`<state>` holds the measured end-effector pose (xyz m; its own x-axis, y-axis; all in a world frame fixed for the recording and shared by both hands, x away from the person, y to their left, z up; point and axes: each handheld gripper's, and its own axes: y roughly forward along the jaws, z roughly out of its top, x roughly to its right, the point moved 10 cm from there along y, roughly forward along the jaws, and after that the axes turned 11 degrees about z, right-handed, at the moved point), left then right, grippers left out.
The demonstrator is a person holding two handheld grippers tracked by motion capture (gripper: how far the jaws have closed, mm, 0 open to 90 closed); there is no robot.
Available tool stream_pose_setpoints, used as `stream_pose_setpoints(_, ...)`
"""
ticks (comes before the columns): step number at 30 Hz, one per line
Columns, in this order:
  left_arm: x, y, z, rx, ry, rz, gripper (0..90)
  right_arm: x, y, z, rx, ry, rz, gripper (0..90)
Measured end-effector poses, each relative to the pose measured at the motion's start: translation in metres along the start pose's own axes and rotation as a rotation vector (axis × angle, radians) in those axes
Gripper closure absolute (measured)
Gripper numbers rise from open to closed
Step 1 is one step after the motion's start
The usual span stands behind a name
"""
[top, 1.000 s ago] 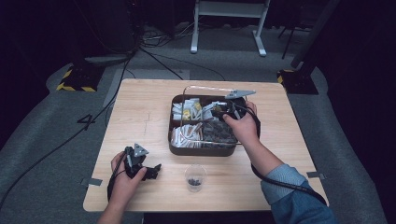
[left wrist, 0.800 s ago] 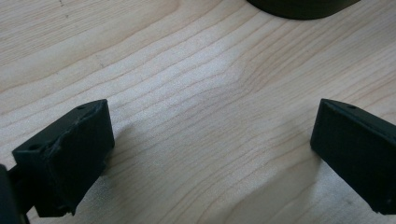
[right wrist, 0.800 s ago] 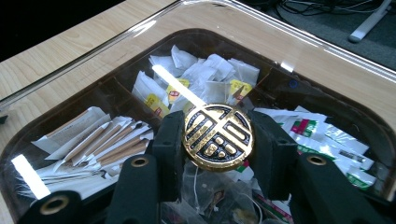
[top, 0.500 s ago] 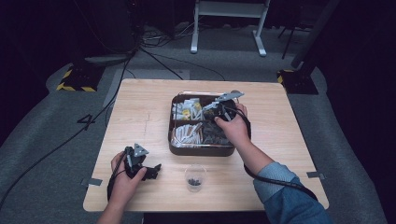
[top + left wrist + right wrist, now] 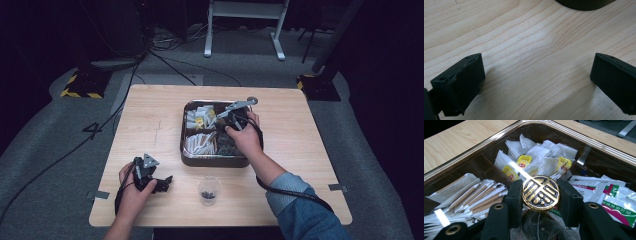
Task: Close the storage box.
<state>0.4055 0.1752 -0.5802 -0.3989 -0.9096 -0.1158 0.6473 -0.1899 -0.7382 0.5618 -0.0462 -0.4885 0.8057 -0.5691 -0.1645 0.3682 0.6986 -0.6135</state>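
Now our right gripper had moved in over the box; its jaws squeezed the gold knob. Left gripper rested, jaws open.

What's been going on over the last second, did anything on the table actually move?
The right gripper has slid a little across the lidded box toward the person's left, its jaws shut on the round gold knob of the glass lid. The left gripper stayed put near the table's front edge, jaws open. The small cup and the box have not shifted.
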Motion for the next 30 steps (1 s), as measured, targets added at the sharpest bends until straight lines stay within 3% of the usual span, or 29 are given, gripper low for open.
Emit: stream_pose_setpoints(30,0.0,0.0,0.0,0.0,-0.001,-0.002,0.0,0.0,0.017,-0.007,-0.004,0.023,-0.005,58.7)
